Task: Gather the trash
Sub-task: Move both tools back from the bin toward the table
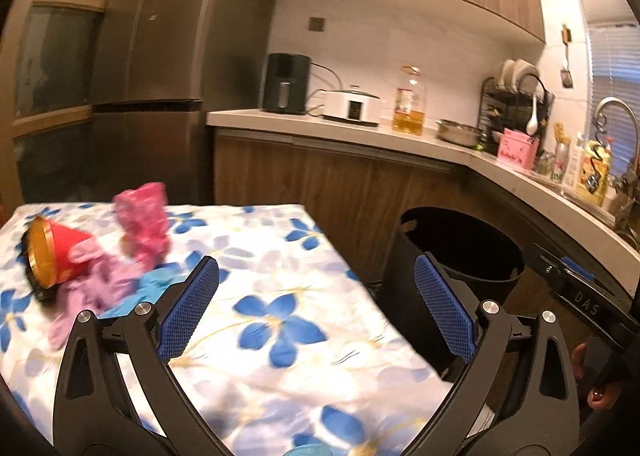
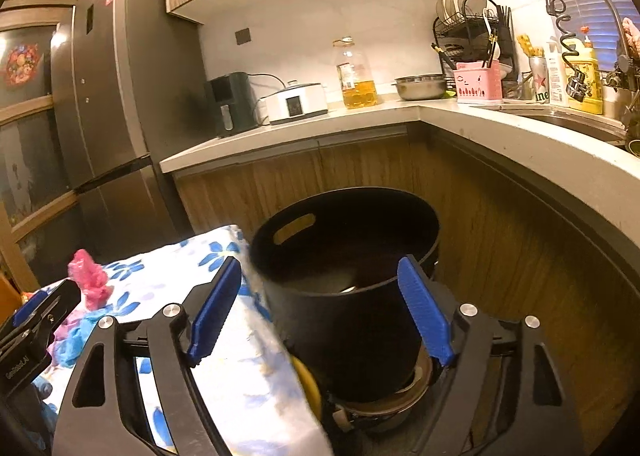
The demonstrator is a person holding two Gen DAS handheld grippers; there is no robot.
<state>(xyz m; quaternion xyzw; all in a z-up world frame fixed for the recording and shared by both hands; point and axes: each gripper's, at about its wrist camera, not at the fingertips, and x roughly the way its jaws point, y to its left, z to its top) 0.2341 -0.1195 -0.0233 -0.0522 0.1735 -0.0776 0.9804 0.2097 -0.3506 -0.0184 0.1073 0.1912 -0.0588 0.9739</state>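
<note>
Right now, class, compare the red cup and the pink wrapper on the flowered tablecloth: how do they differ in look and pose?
The red cup is smooth and rigid, with a gold rim; the pink wrapper is crumpled and shapeless. The red cup lies tipped on its side with its mouth facing the camera; the pink wrapper stands up in a bunch. Both rest on the tablecloth, beside the same pile of soft litter, outside the black bin.

1. The left claw (image 1: 316, 296) has its blue-padded fingers (image 1: 190, 308) spread wide, with nothing between them.
2. The right claw (image 2: 320, 306) also stands apart and empty, its blue pads (image 2: 426, 310) facing inward.
3. Both claws point forward and slightly downward.
4. Fingertips of a hand (image 1: 592, 376) show at the left view's right edge.
</note>
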